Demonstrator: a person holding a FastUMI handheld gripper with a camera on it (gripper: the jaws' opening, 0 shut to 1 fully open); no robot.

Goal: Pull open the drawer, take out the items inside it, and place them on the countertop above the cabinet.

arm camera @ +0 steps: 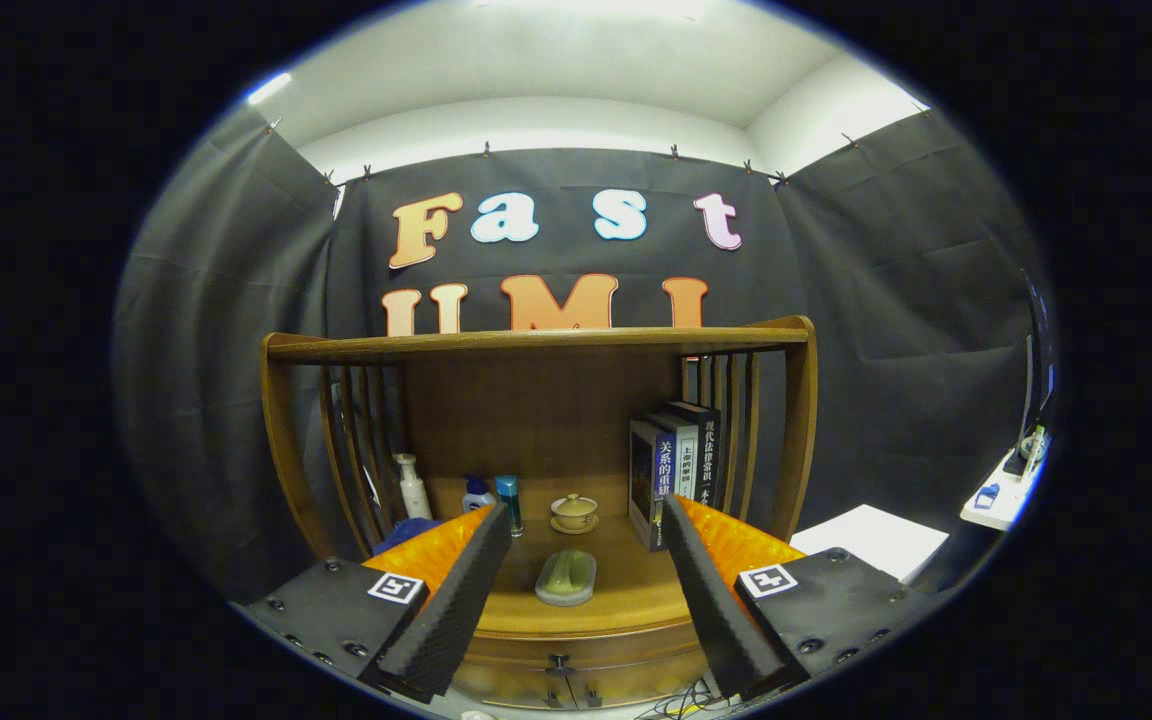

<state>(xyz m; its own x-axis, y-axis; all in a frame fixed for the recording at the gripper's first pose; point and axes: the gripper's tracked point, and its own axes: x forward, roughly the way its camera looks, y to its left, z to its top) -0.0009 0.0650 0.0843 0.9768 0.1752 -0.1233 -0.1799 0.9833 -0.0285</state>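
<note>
1. My gripper (586, 530) is spread wide, the fingers holding nothing.
2. The drawer (576, 672) sits shut below and between them, its knob (560, 662) just under the countertop (626, 590) edge.
3. Ahead on the countertop: a pale dish (566, 577), then a lidded cup (574, 512).
4. Books (674, 470) stand right, bottles (414, 487) left; the middle is open.

Tool (586, 520) held level, fingers (456, 590) spread wide apart, nothing gripped between them, pointing straight forward.
</note>
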